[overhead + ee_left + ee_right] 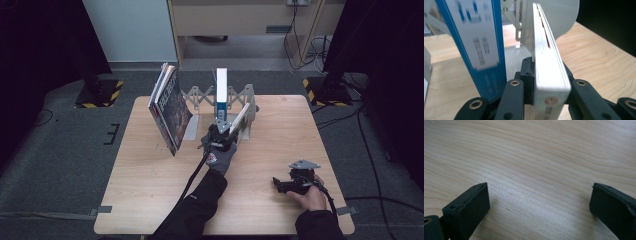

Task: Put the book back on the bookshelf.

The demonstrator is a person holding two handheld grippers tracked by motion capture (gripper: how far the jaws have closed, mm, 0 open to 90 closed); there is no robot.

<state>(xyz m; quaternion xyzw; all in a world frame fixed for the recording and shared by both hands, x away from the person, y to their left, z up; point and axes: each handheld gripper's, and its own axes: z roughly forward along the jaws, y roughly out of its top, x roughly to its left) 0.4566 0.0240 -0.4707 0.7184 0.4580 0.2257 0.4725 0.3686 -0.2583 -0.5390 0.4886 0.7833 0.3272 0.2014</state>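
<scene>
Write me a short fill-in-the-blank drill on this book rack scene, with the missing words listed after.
1. The left tool is clamped on a thin white ____.
2. The right tool rests with its jaws ____ on the bare table.
3. The book with the blue spine stands ____ in the rack.

Missing words: book; open; upright

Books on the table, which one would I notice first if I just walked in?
Probably the big dark book leaning at the left end of the folding rack, at the back of the wooden table. Next, the white book pinched in the left claw, tilted beside an upright blue and white book. The right claw rests open on the table, near the front right.
</scene>
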